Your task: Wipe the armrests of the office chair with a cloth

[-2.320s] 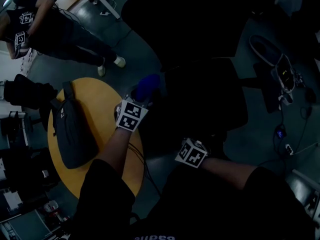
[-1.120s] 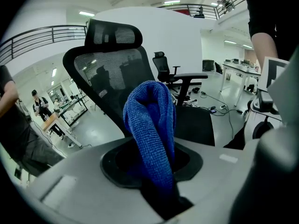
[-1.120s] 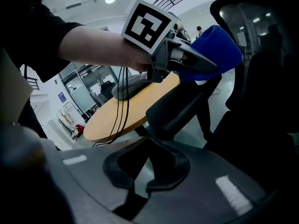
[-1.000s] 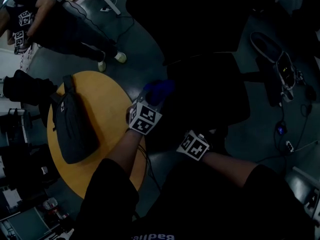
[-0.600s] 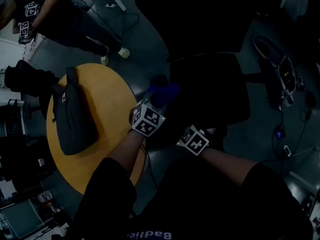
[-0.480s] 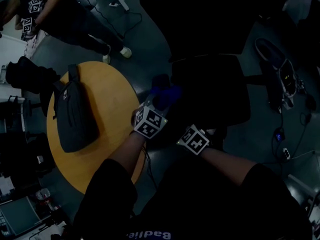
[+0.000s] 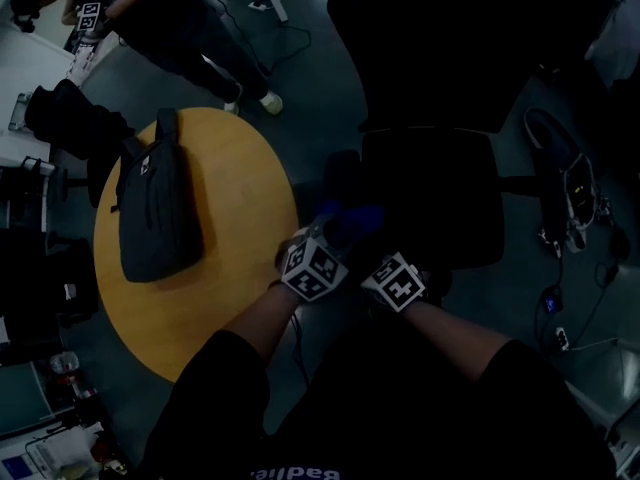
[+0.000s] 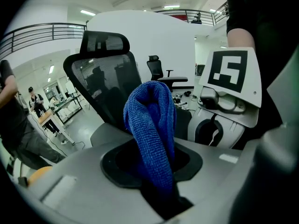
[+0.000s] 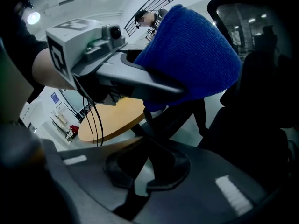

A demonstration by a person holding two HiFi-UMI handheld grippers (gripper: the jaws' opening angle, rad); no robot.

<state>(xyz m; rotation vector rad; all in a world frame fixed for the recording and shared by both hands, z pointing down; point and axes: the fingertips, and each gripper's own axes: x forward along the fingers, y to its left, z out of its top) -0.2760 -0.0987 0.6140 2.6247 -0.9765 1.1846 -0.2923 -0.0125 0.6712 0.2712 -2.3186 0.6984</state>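
Cloth (image 7: pixel 352 220) — now nearer right gripper (image 7: pixel 390 266)

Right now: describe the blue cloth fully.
The blue cloth looks like knitted microfibre, bunched into a doubled-over loop. The left tool is shut on its lower end, and the loop stands out past the jaws. In the head view it sits beside the office chair; whether it touches the chair can't be made out.

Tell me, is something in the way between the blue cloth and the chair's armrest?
Nothing visible is. The left gripper pinches the blue cloth right at the chair's armrest, and nothing shows between them.
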